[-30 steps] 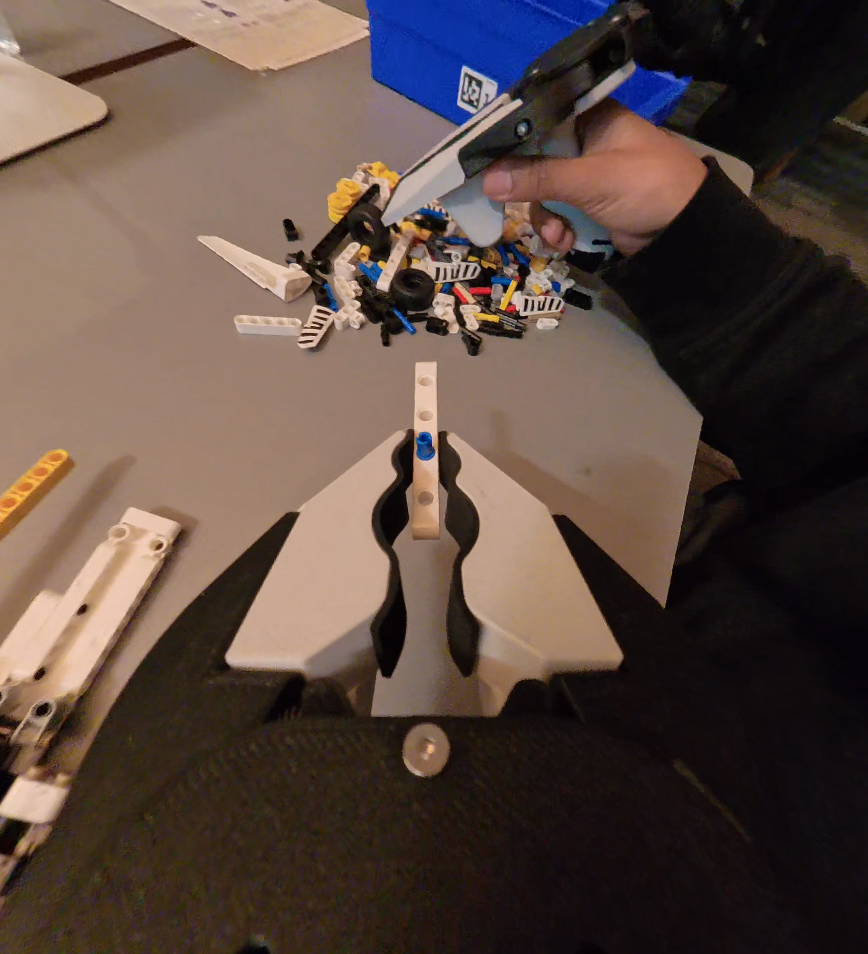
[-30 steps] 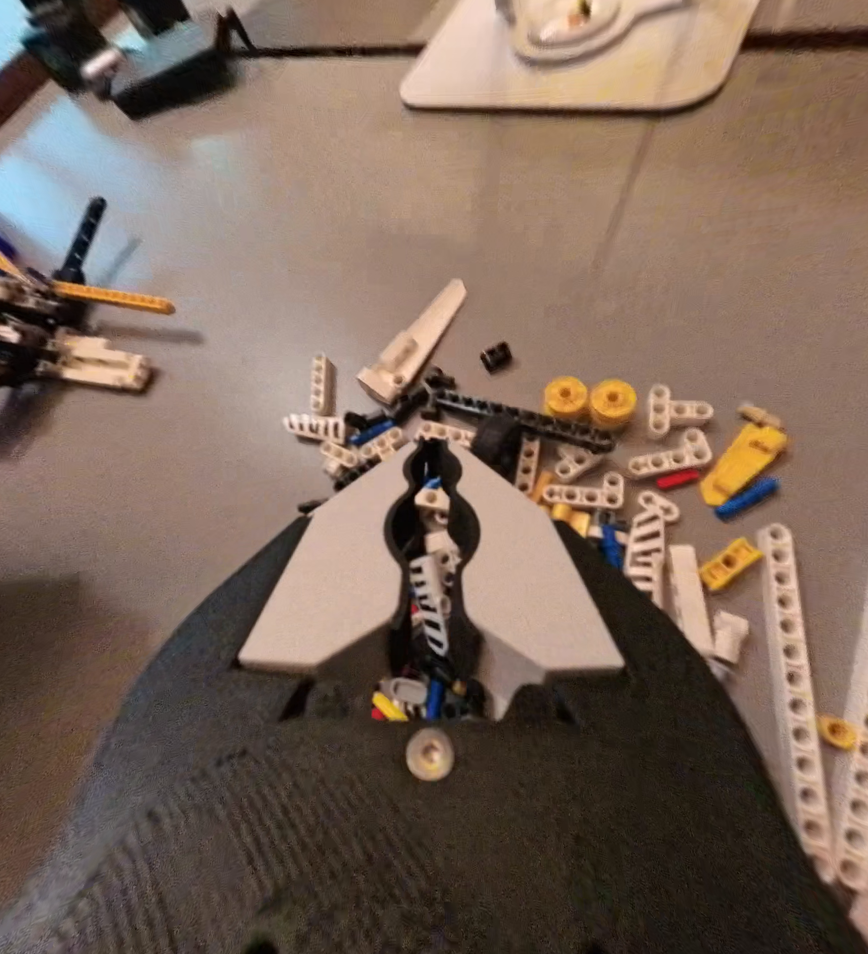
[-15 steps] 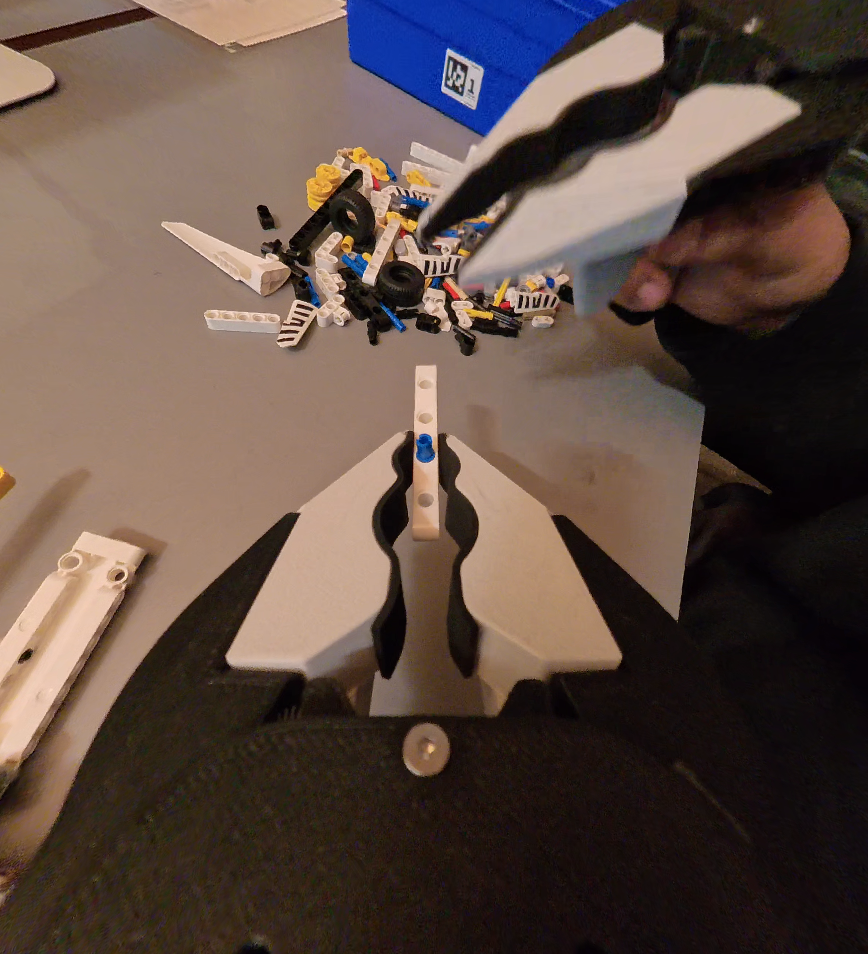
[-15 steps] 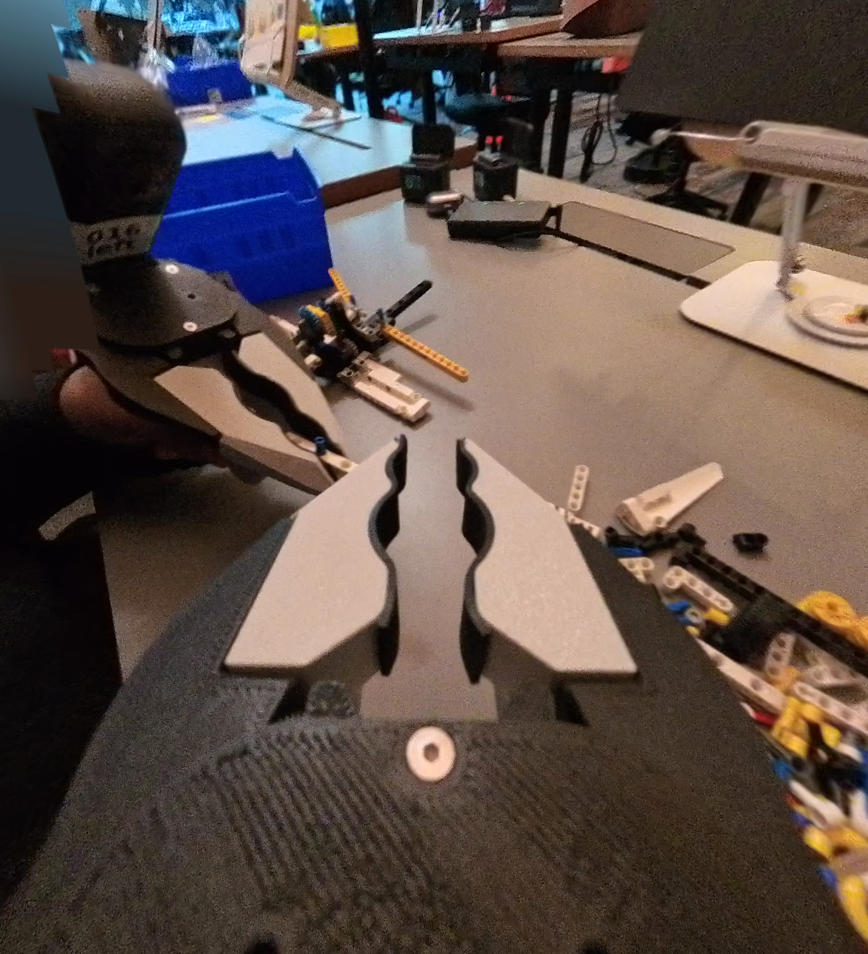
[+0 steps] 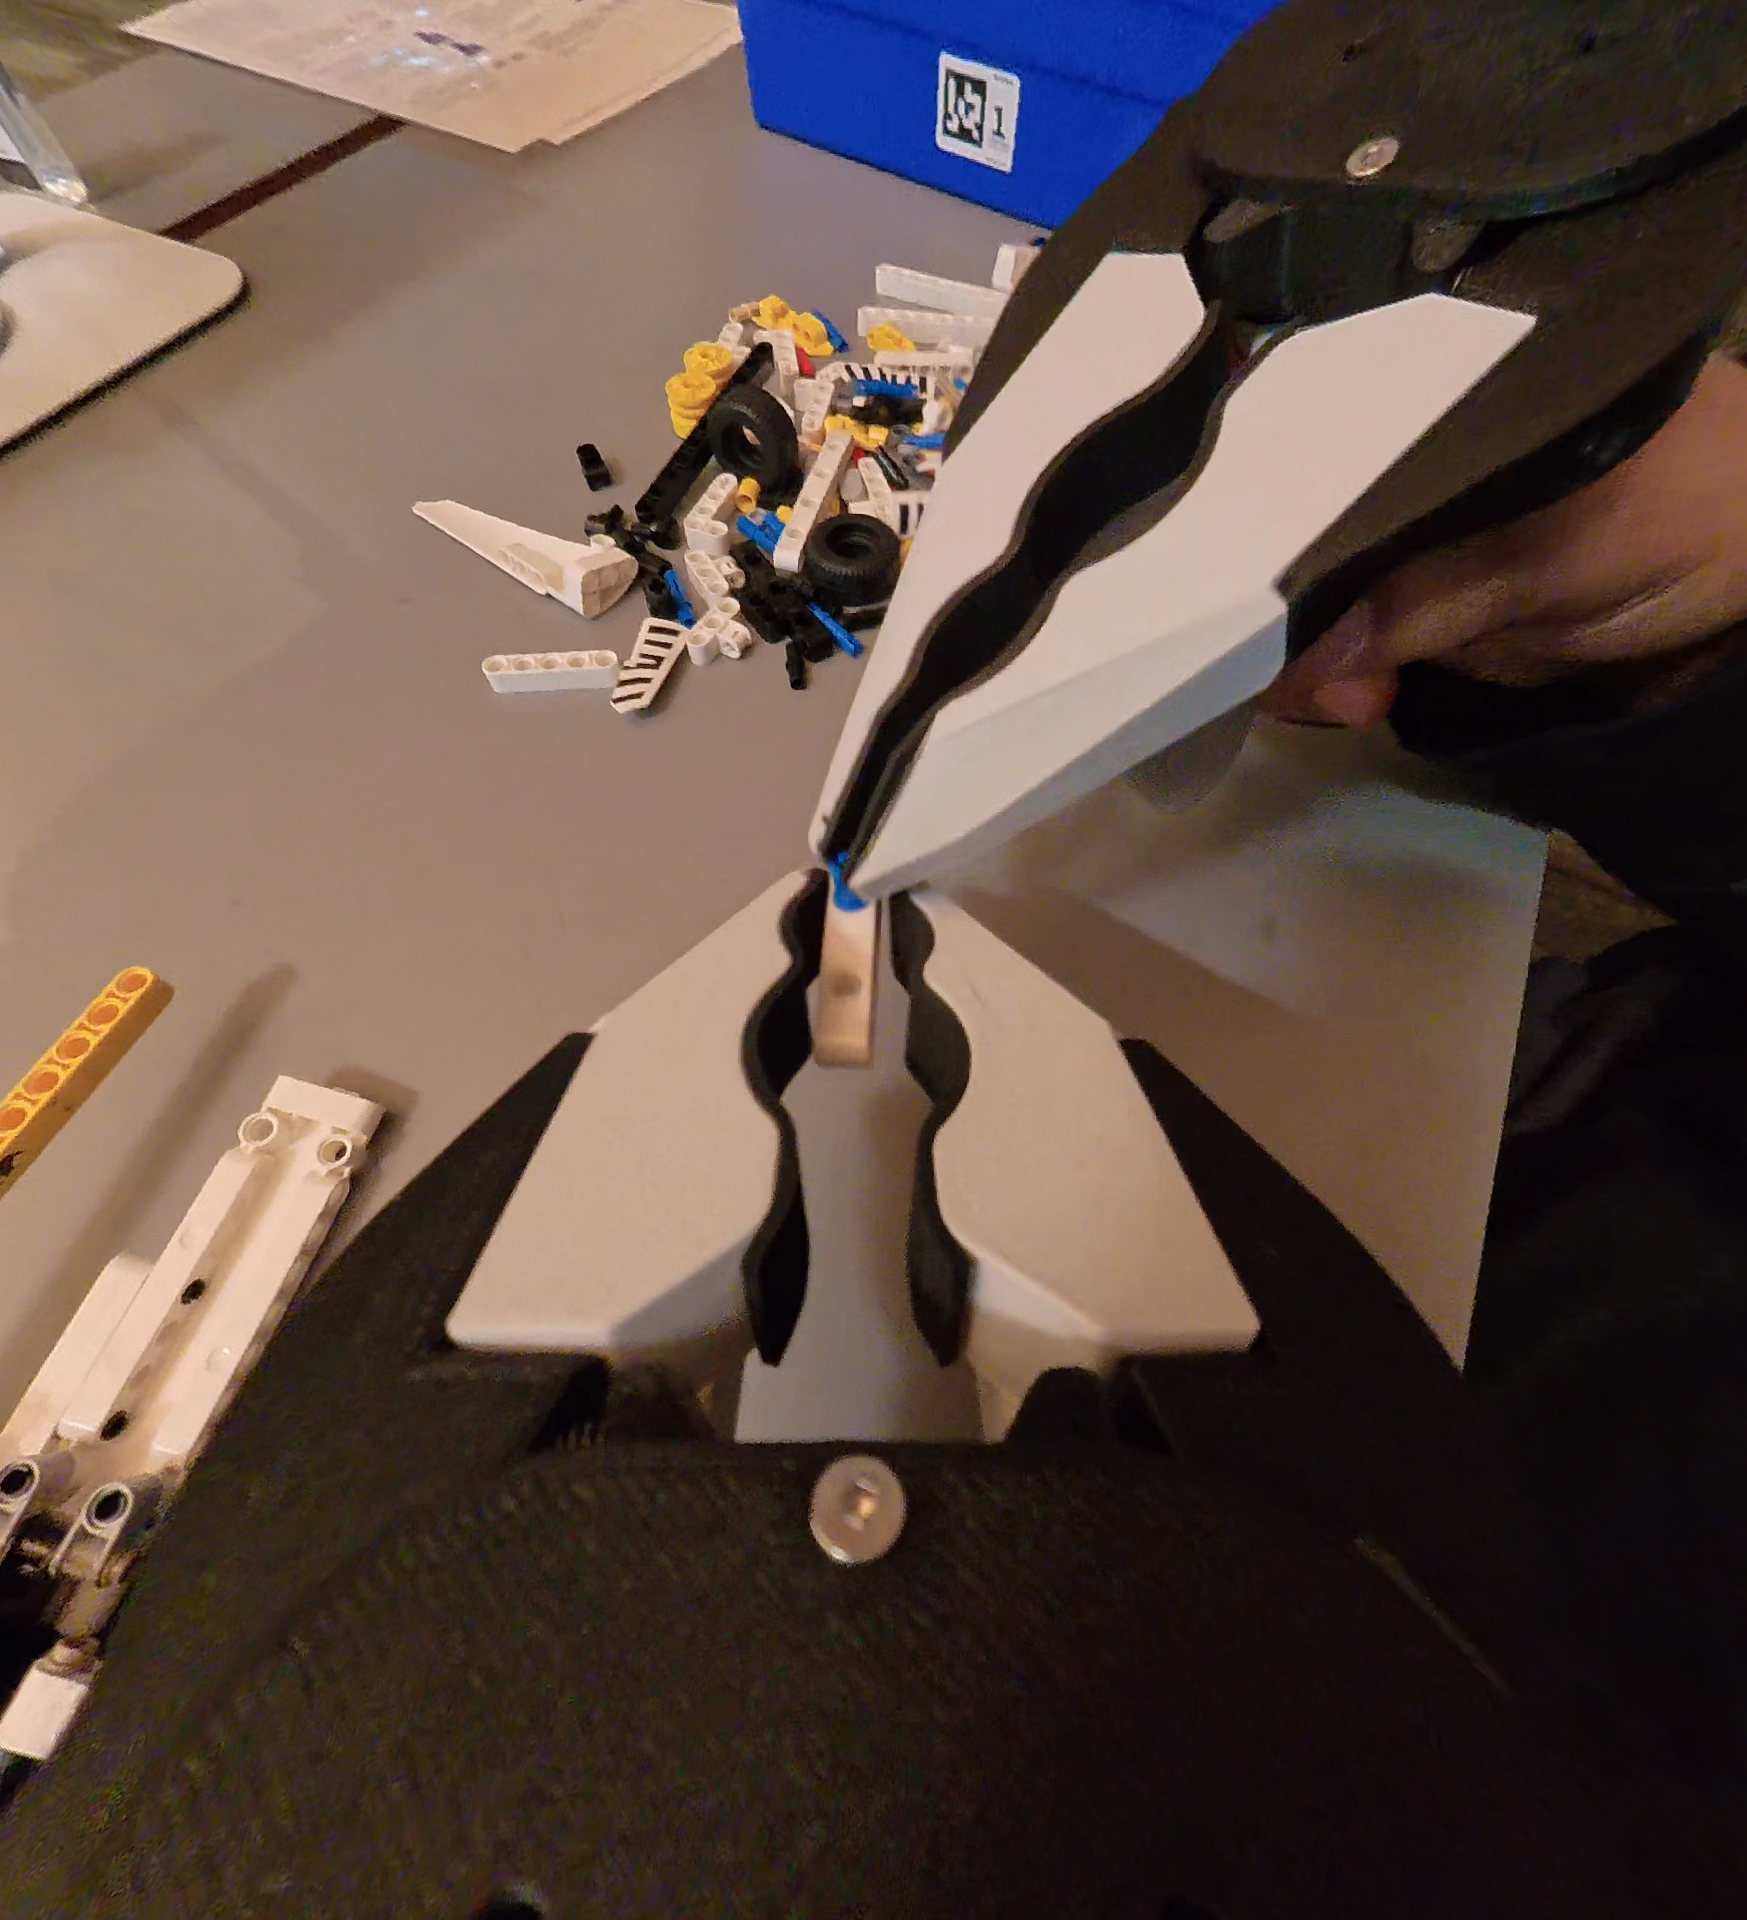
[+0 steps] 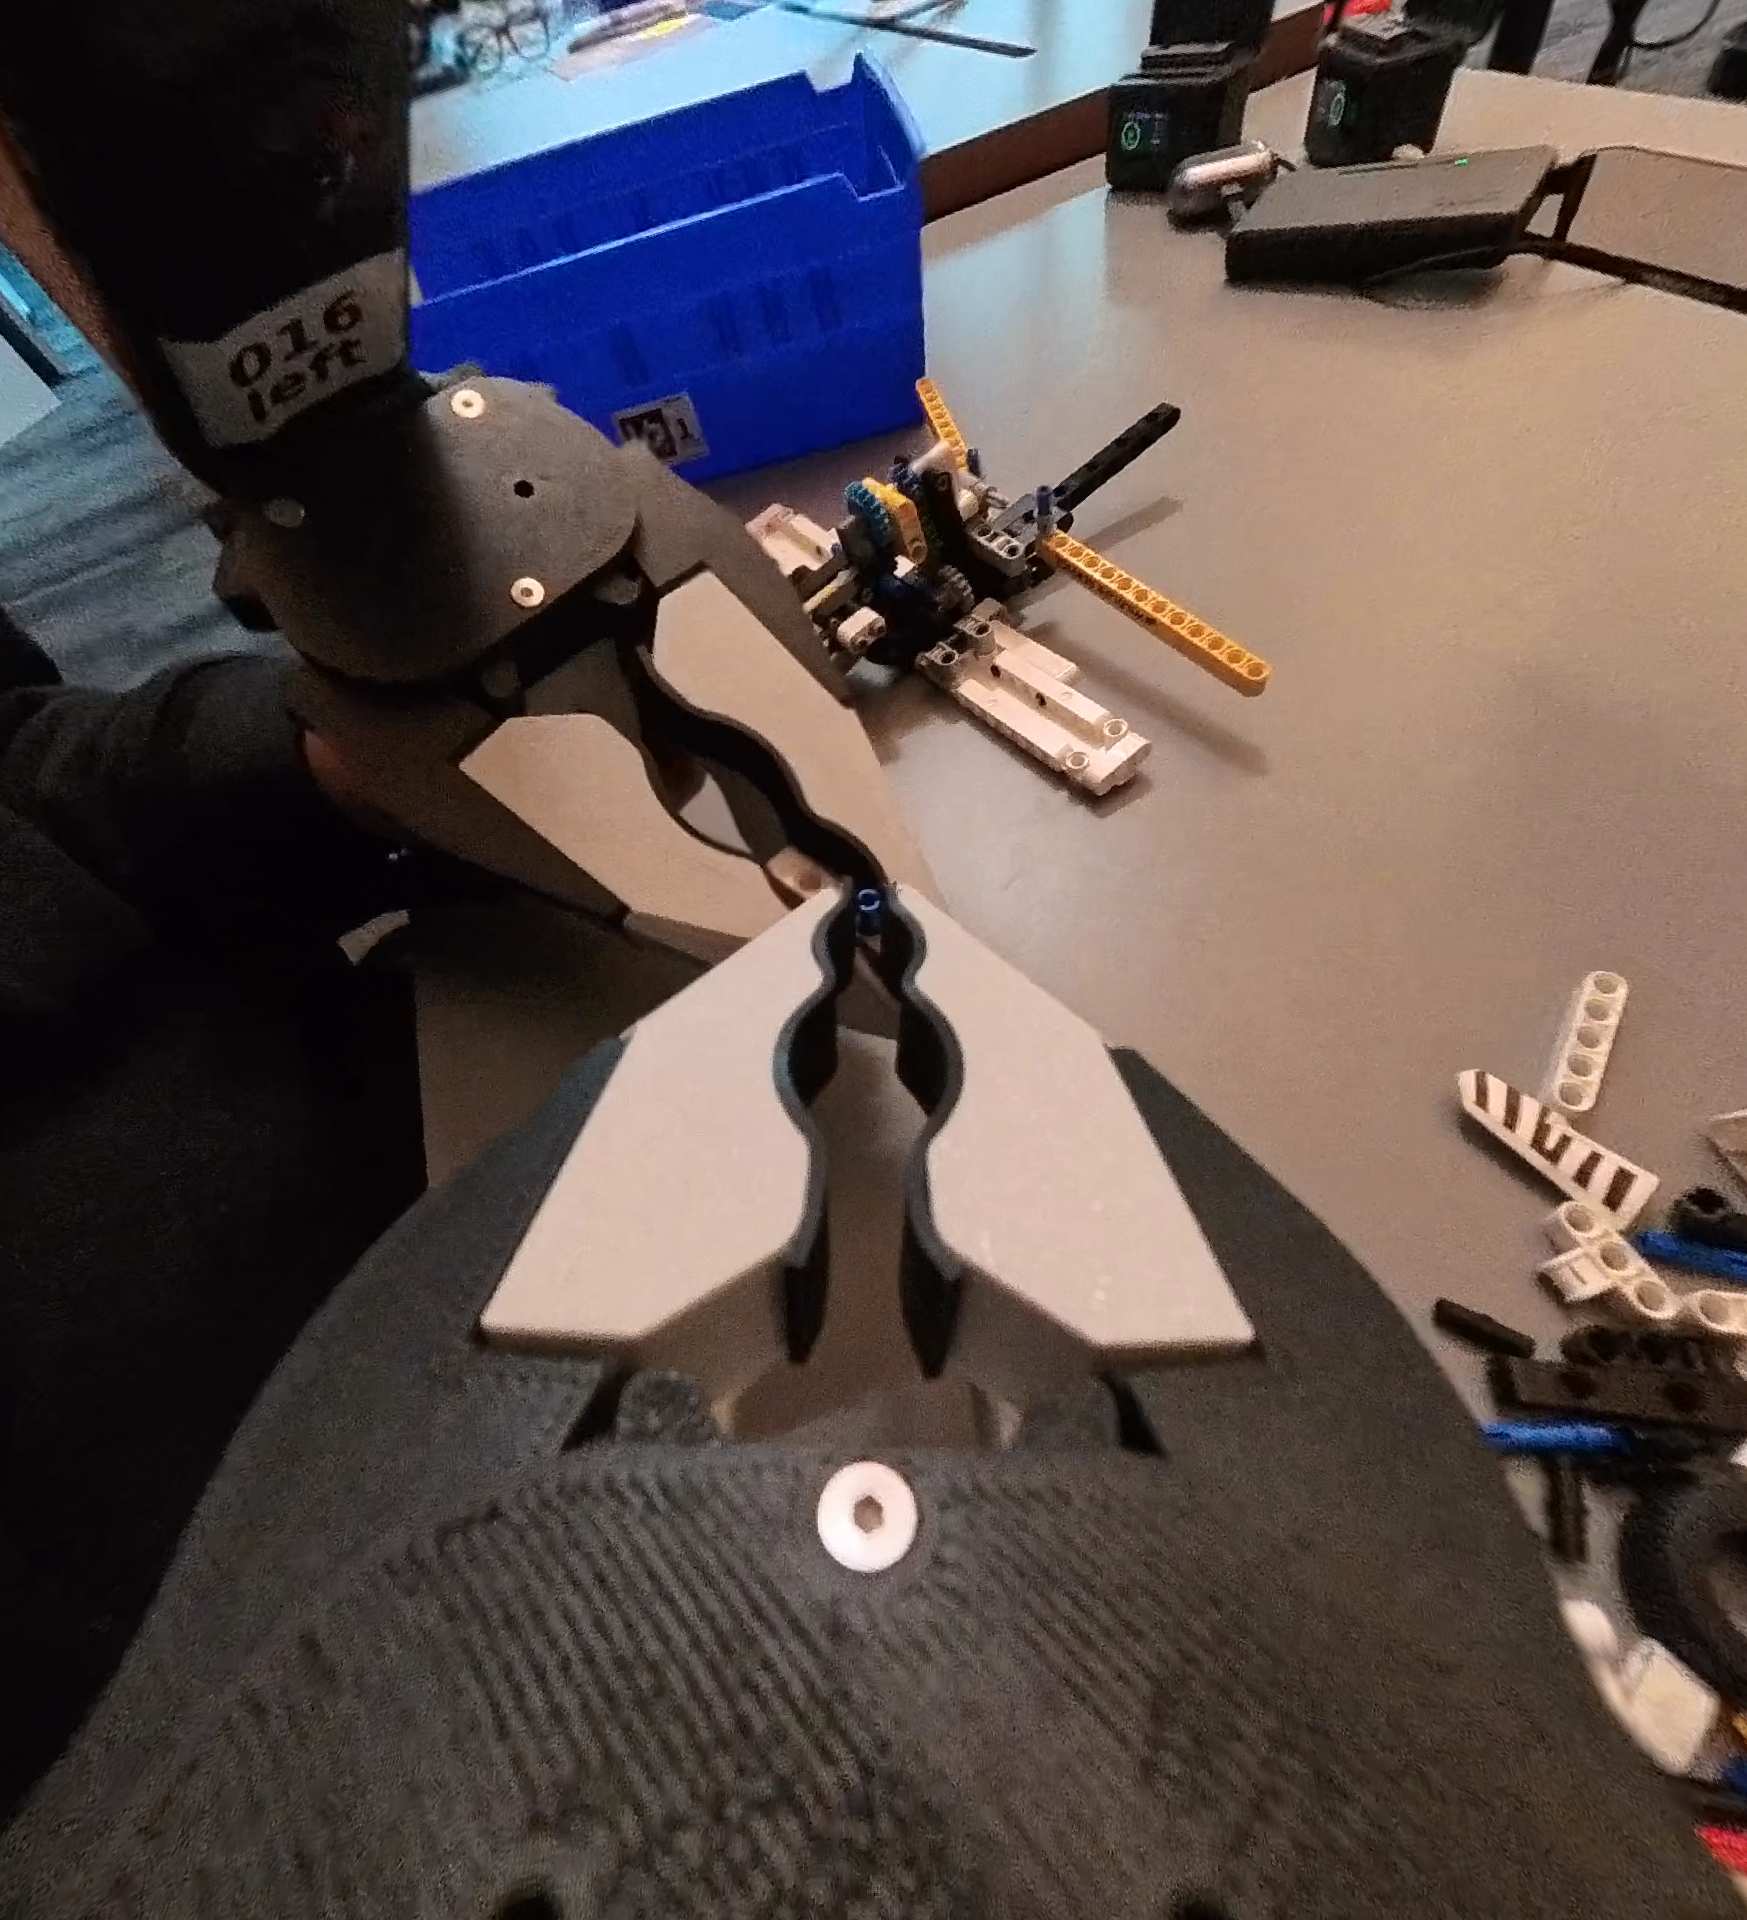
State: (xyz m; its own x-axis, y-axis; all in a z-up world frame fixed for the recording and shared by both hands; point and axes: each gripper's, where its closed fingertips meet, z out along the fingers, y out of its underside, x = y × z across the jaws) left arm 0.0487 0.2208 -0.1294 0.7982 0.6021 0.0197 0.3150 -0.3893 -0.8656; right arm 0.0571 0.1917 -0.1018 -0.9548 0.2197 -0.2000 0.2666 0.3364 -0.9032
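Keep the left gripper clamped on the white beam above the table's near edge while your right gripper, fingertips pinched on the blue pin, pulls straight along the pin's axis.

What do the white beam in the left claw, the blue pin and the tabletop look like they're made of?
White beam: likely moulded plastic, smooth with round holes. Blue pin: likely glossy plastic, too small to be sure. Tabletop: smooth grey, perhaps laminate, with soft reflections.

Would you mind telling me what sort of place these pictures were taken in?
Probably an office or lab workspace: a grey table with loose building-toy parts, a blue storage bin, and more desks behind.
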